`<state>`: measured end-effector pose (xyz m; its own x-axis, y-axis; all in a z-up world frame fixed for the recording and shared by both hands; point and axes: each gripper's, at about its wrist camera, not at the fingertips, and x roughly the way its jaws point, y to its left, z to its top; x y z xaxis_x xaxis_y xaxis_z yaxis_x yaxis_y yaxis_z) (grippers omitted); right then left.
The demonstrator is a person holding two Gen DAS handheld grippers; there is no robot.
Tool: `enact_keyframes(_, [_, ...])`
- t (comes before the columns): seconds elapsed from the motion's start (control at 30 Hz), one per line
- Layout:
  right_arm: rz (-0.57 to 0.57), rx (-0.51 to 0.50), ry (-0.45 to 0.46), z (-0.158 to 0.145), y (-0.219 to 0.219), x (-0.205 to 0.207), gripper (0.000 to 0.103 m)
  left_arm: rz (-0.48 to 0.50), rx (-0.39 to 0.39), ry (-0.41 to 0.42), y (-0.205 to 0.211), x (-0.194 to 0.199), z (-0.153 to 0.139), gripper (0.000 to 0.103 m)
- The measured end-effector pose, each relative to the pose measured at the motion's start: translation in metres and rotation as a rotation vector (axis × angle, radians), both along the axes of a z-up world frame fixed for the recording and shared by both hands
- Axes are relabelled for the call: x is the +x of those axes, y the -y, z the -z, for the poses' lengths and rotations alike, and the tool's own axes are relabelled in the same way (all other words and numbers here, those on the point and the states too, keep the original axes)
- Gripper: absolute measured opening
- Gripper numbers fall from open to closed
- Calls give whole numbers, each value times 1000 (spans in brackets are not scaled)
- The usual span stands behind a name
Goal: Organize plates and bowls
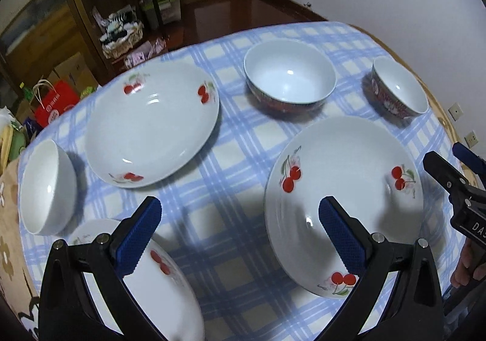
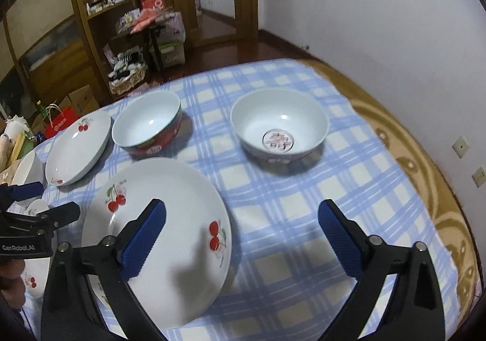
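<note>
Three white cherry-print plates lie on the blue checked tablecloth point(image 1: 237, 140): a far-left plate point(image 1: 152, 125), a right plate point(image 1: 343, 189) and a near-left plate point(image 1: 170, 301). A plain white bowl point(image 1: 45, 189) stands at the left edge. A red-sided bowl point(image 1: 288, 79) and a patterned bowl point(image 1: 401, 88) stand at the back. My left gripper point(image 1: 240, 202) hovers open and holds nothing, between the near-left and right plates. My right gripper point(image 2: 242, 204) is open and holds nothing, its left finger over the right plate point(image 2: 170, 204). Ahead of it stand the patterned bowl point(image 2: 279, 125) and the red-sided bowl point(image 2: 148, 125).
A brown patterned blanket point(image 2: 425, 189) borders the cloth along the table's right edge, beside a white wall with sockets point(image 2: 460, 146). Beyond the far edge are a wooden cabinet point(image 1: 45, 37), a wicker basket point(image 1: 121, 40) and a red bag point(image 1: 57, 104). A hand point(image 1: 464, 268) holds the right gripper.
</note>
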<state>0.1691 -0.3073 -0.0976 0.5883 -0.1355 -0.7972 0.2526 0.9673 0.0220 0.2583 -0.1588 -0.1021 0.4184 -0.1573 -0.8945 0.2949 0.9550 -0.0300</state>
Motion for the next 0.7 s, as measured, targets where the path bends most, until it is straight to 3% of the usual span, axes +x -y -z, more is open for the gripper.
enact_keyframes(0.13, [-15,20,-37,10,2,2,91,16,2,-49,2,3,11,86])
enact_keyframes(0.23, [-24,78,-64,17,5,4,73,31,-2,-82,5,3,19,74])
enact_keyframes(0.3, [-33,127,-87,23,4,6,54,40,3,-102,7,2,24,59])
enact_keyframes(0.37, [-48,149,-117,29,1,8,41,46,-2,-122,9,1,28,37])
enact_keyframes(0.4, [-59,159,-136,33,-1,9,31,47,-5,-136,9,0,30,32])
enact_keyframes(0.47, [-65,165,-165,38,-3,10,22,53,-27,-161,9,0,34,19])
enact_keyframes(0.57, [-32,221,-184,46,3,11,22,81,-42,-178,13,-1,36,12])
enact_keyframes(0.7, [-9,234,-178,49,10,11,20,63,-58,-182,12,2,39,12])
